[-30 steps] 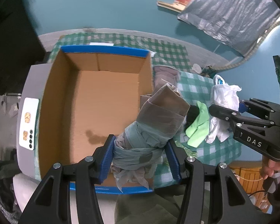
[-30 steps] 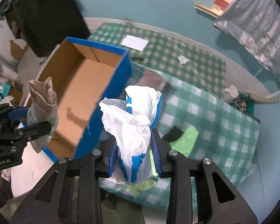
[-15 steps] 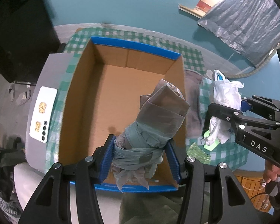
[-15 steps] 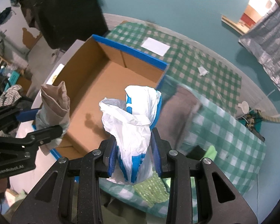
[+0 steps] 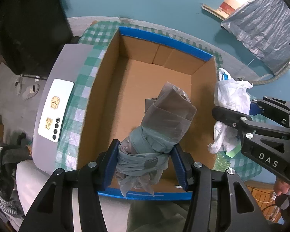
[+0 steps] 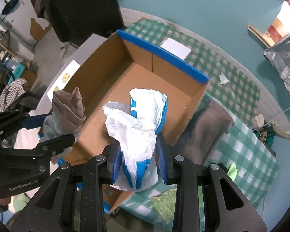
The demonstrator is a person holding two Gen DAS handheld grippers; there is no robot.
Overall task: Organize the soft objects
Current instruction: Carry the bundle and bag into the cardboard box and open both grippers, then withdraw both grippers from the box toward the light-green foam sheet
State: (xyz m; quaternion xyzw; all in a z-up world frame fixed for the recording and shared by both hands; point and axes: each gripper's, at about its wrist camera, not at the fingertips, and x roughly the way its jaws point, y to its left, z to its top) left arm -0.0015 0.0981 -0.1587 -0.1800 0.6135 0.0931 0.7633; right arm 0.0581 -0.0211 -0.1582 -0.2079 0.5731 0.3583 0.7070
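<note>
Left hand-held gripper (image 5: 145,163) pinches grey bundle (image 5: 156,133) lengthwise away from it, over the cardboard box (image 5: 114,100).

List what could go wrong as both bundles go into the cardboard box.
The grey bag bundle hangs over the box's near blue edge, so its loose tail might snag there. The white plastic bag is loosely crumpled and may spring open once released. The two grippers sit close and could bump.

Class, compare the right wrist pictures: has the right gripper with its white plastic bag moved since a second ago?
Yes. The right gripper, jaws shut on the white plastic bag, has moved leftward from over the checked cloth to over the cardboard box.
</note>
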